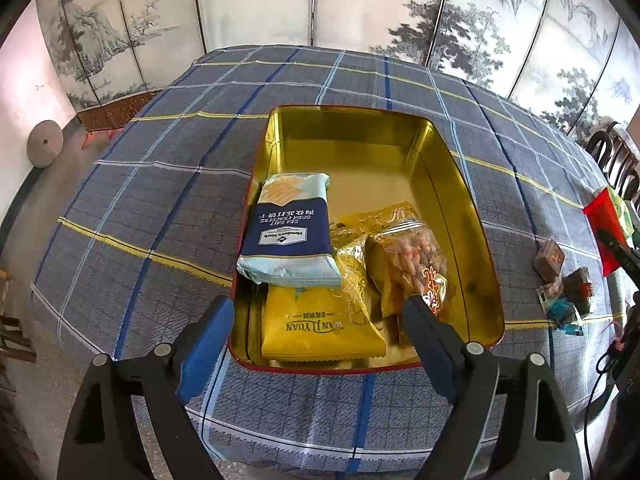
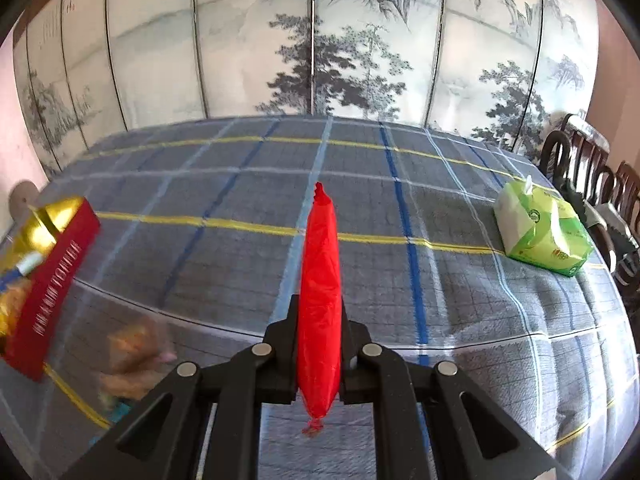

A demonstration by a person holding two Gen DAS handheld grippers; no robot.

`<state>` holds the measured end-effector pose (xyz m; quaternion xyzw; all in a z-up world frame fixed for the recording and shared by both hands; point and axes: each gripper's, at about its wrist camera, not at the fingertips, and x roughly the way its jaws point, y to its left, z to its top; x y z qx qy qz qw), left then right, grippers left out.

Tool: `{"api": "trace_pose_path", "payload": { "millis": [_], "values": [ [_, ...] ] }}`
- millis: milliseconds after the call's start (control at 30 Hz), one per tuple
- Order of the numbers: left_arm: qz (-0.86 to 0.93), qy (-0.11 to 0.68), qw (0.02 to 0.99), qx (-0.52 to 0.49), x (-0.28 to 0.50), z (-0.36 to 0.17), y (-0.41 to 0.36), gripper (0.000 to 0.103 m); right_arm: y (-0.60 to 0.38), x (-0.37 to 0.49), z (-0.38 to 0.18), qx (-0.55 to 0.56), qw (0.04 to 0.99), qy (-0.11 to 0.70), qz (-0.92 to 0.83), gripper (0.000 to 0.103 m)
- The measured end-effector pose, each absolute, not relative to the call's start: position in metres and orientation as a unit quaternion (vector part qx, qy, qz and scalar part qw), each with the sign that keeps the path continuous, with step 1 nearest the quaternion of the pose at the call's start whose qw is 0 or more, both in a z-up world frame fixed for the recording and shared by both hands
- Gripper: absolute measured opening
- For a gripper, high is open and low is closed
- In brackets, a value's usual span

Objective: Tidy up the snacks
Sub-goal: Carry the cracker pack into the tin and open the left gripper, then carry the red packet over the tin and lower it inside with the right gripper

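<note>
A gold tin with a red outside [image 1: 452,152] stands on the checked cloth. In it lie a blue and white soda cracker pack [image 1: 290,230], a yellow snack bag [image 1: 320,330] and a clear bag of peanuts [image 1: 410,260]. My left gripper [image 1: 316,316] is open and empty, hovering over the tin's near end. My right gripper [image 2: 319,320] is shut on a red sausage stick [image 2: 320,280] and holds it above the table. The tin shows blurred at the left in the right wrist view [image 2: 52,280].
Small brown wrapped snacks [image 1: 552,256] and a blue-wrapped one [image 1: 564,312] lie right of the tin. A green tissue pack [image 2: 540,228] sits at the table's far right. Dark wooden chairs [image 2: 592,168] stand along the right edge. A painted folding screen [image 2: 320,40] stands behind the table.
</note>
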<state>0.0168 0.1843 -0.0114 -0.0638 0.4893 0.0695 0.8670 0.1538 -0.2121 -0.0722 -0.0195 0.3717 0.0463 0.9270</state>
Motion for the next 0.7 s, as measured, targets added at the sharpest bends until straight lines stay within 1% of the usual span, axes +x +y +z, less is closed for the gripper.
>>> {"api": "trace_pose_path", "payload": {
  "millis": [333,567,700],
  "values": [
    [0.073,0.464,0.879,-0.078,0.001,0.001,0.186,0.087,-0.149,0.132,-0.039,-0.003,0.926,0.354,0.130,0.013],
    [0.084,0.451,0.882,-0.106,-0.009,0.008,0.198,0.087,-0.080,0.121,-0.030,0.043,0.899,0.369,0.233,0.013],
    [0.100,0.446,0.881,-0.126,-0.017,0.011,0.211,0.087,-0.034,0.119,-0.033,0.072,0.870,0.390,0.294,0.013]
  ]
}}
